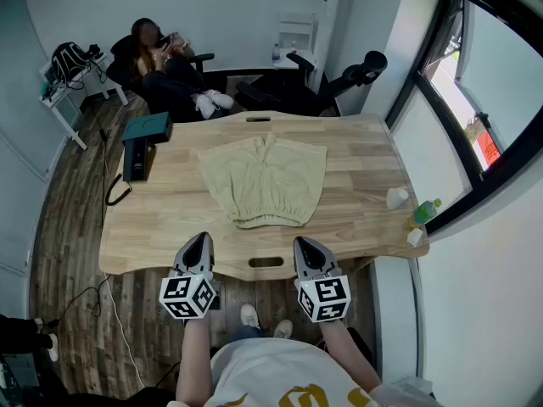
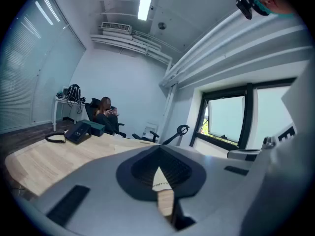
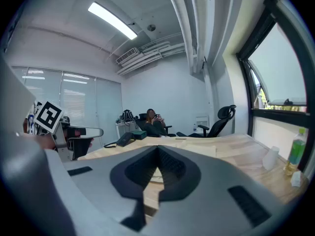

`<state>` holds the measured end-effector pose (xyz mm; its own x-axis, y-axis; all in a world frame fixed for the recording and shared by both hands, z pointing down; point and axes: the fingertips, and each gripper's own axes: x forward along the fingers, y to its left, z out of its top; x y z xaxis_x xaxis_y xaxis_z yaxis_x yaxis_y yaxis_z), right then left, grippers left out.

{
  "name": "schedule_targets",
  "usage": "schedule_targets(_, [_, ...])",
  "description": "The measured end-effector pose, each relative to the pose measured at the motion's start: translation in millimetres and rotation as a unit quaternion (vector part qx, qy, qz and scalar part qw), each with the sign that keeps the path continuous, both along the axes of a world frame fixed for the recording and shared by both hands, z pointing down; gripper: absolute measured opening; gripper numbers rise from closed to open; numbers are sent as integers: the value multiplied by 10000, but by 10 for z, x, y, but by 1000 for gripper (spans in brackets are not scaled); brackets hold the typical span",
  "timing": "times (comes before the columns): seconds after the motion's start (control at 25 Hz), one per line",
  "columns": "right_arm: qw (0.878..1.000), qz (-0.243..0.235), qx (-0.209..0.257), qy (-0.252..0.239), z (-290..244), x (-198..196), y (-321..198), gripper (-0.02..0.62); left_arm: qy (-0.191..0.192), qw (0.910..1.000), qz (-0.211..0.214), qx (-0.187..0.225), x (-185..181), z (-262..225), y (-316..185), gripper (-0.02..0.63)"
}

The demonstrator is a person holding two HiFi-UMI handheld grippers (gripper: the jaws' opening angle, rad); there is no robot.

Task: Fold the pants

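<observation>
Both grippers hang just off the near edge of the bench (image 1: 170,219). The left gripper (image 1: 200,242) and the right gripper (image 1: 307,246) are each clenched with nothing between the jaws, and both point slightly downward toward the wood. The beige pants (image 1: 265,181) lie spread flat in the middle of the bench, well apart from both grippers. The gathered waistband (image 1: 270,220) faces the person and the two short legs point away.

The first risk, as I judge it, is the jaws themselves. If they reach the cloth while clenched, they will only push it and bunch the waistband instead of taking it. Once parted, a shallow pinch could catch only the top layer, so the lower layer stays behind and the fold comes out skewed. The wood looks smooth, so a grip on one side alone would probably drag the whole garment rather than turn it over. Both corners should therefore rise together.

Clutter is a lesser hazard. A green bottle (image 1: 425,211) and a white cup (image 1: 397,197) stand near the right edge, and a wide swing of the right gripper could tip them off. On the left, a black desk phone (image 1: 136,161) with a trailing cord sits beside a teal box (image 1: 146,128), near enough for a trailing leg to snag.
</observation>
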<state>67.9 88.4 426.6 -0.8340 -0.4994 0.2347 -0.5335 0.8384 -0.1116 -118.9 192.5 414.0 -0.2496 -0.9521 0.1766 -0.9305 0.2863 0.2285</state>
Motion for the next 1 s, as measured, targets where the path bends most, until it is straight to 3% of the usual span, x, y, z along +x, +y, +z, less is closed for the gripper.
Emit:
schedule_targets(0.44, [9999,-64,-84,23,60,125,43,5,-24,9999,-59,-106,128,61,86,6])
schedule_targets(0.76, [9991,-247,-204,-292,19,168,107,6,-63,9998,-194,37,119,-41,180,6])
schedule_targets(1.0, [9979,-434,-363,-317,87,69,149,6,-81,9998,-23,-199,45,27,144,6])
